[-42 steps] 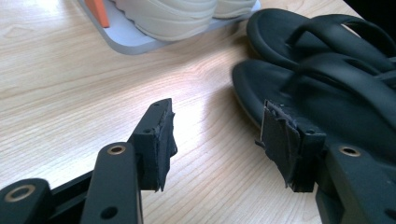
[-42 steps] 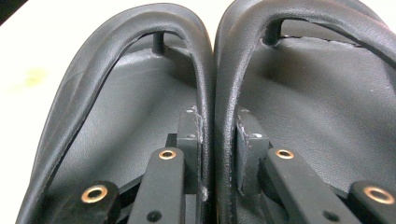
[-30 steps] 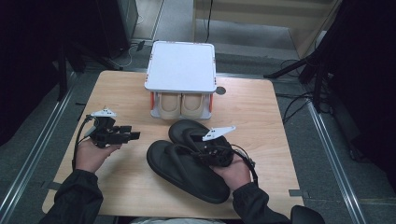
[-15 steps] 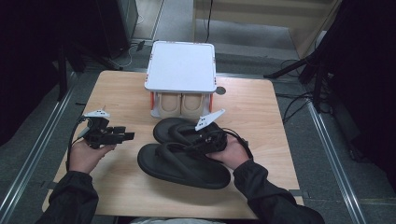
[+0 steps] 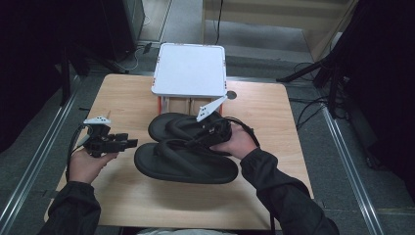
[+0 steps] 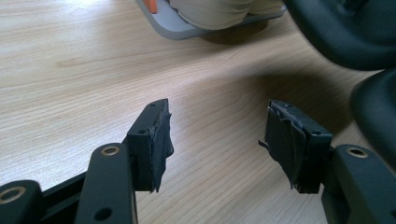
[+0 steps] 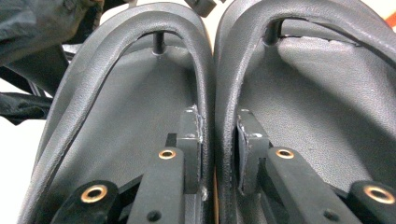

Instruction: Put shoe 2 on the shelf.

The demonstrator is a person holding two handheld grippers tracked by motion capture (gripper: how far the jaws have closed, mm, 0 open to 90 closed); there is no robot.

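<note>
Right gripper (image 5: 211,133) pinches both black rubber flip-flops (image 5: 186,159) together by their inner straps mid-table (image 5: 274,112). White square-topped stand (image 5: 190,68) sits just behind. Left gripper (image 6: 217,135) gapes empty beside them.

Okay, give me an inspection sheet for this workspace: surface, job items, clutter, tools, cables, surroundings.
Surface: wooden table, bare wood around the items.
Job's things: two black flip-flops, side by side, straps pinched together.
Clutter: white-topped rack at the far edge, light shoes beneath.
Grippers: right tool shut on both inner straps; left tool open, nothing between jaws, above bare wood.
Cables: black cable trailing from left tool.
Surroundings: grey floor, metal rails, dark stands.
</note>
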